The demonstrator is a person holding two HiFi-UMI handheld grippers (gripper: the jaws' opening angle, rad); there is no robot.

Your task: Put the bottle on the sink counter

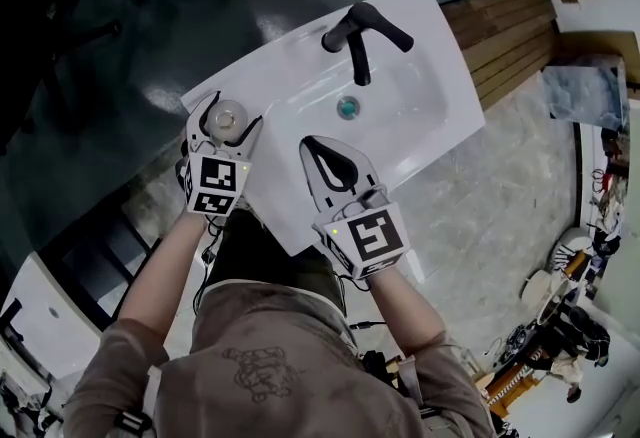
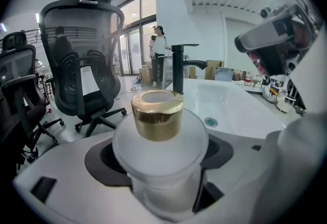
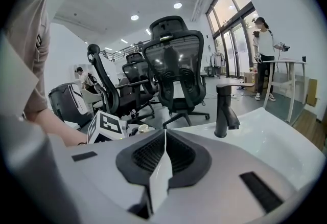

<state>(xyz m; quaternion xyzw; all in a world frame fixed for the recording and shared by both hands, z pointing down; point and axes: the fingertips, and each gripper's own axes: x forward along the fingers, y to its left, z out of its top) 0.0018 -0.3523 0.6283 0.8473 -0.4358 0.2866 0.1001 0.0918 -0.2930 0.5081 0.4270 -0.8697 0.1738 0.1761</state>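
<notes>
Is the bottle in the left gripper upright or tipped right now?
Upright. The bottle stands between the jaws of the left gripper with its gold cap on top; the head view looks straight down onto that cap.

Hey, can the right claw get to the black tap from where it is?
Probably yes: only bare sink basin lies between the right claw and the tap, though its jaws are shut.

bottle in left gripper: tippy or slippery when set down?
Bottle has a wide body under a small cap, so probably stable upright; round, so it may roll if tipped. Frosted wall looks rigid, possibly glass: likely fragile, set down gently. Matte finish probably grips well in the jaws.
</notes>
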